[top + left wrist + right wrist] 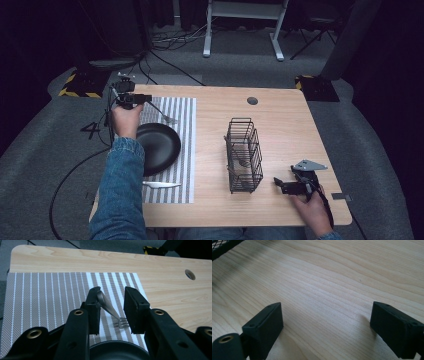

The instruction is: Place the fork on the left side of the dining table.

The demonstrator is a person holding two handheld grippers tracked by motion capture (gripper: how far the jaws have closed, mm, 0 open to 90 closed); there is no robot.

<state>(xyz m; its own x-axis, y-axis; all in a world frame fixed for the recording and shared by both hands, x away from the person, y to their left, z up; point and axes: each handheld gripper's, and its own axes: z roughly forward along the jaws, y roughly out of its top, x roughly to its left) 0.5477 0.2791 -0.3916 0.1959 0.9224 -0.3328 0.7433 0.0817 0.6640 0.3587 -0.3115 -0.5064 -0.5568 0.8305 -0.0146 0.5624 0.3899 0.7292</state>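
Surface: pale wooden table (280,120), striped grey placemat (180,120) far left.
Left gripper (111,311): jaws parted, slim silver metal fork (111,311) leaning loose between, tines on mat.
Right gripper (325,327): jaws wide apart, holding nothing.
Progress: fork seemingly just placed; release left.

Fork on the mat, behind the plate

The metal fork (111,312) lies on the striped placemat (186,150) behind the round black plate (159,146); the black wire basket (244,155) stands right, on the wooden table (285,120).

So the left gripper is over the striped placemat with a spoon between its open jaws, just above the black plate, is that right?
Not quite: the left gripper view shows a fork with tines, not a spoon, between the open jaws of the left gripper. The rest holds: it is over the striped placemat, beside the black plate.
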